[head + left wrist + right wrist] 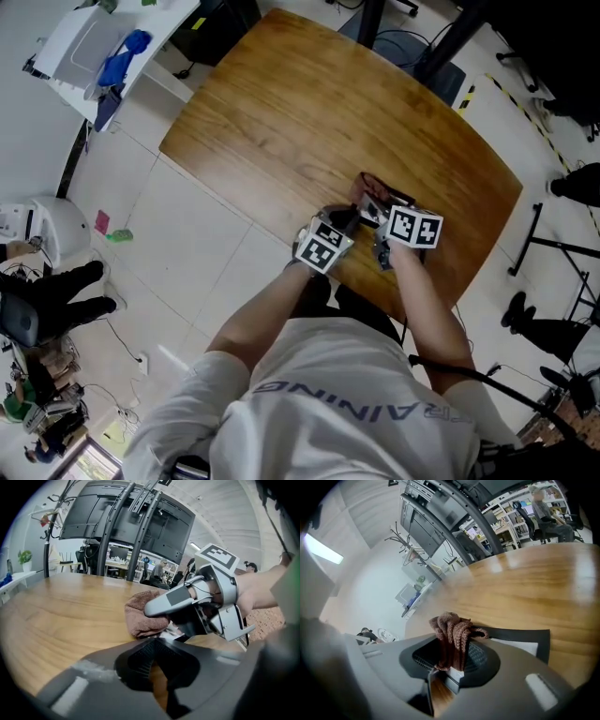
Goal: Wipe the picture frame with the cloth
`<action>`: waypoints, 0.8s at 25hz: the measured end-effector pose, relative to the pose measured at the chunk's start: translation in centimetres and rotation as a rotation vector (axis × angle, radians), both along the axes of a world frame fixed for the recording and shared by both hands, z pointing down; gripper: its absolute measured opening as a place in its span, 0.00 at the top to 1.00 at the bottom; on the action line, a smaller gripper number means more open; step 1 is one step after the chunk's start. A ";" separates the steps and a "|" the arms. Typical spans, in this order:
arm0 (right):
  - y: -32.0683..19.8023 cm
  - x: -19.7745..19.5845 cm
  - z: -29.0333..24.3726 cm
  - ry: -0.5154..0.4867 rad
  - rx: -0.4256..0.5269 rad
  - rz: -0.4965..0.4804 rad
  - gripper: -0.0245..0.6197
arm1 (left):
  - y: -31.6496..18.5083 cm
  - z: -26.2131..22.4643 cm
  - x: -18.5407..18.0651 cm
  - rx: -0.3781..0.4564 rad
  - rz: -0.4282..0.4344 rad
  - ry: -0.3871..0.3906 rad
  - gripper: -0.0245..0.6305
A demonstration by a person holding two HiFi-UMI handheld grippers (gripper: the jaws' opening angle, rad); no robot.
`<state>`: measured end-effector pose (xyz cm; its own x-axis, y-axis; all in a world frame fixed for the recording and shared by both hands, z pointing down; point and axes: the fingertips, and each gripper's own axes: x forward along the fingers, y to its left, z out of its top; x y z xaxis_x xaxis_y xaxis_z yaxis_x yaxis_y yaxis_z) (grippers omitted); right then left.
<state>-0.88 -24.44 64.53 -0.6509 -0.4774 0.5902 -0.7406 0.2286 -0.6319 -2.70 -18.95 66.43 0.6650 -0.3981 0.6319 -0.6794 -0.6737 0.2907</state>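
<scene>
A reddish-brown cloth (452,634) is bunched between the jaws of my right gripper (452,660), which is shut on it. The cloth (375,185) lies on the black picture frame (520,637), flat on the wooden table (309,103) near its front edge. From the left gripper view, the right gripper (157,606) presses the cloth (139,616) down onto the frame (174,631). My left gripper (152,644) sits just short of the frame's near edge, jaws shut with nothing seen between them. Seen from above, the left gripper (345,221) and right gripper (377,214) are side by side.
The table's front edge (441,295) is right beside the grippers. A white side table (94,42) with a blue object stands at the far left. Black stand legs (548,244) and a chair are to the right, and a person's shoes (70,291) on the floor at left.
</scene>
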 end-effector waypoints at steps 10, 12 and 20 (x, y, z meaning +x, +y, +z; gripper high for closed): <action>0.7 5.4 0.4 0.106 0.002 0.030 0.78 | 0.0 0.4 -0.1 0.045 -0.015 -0.025 0.96; 1.1 6.9 0.4 0.108 0.000 0.055 0.78 | 0.1 0.4 -0.1 0.048 -0.018 -0.027 0.96; 3.0 12.4 0.0 0.096 -0.005 0.155 0.78 | -0.1 0.2 -0.2 0.028 -0.023 -0.013 0.96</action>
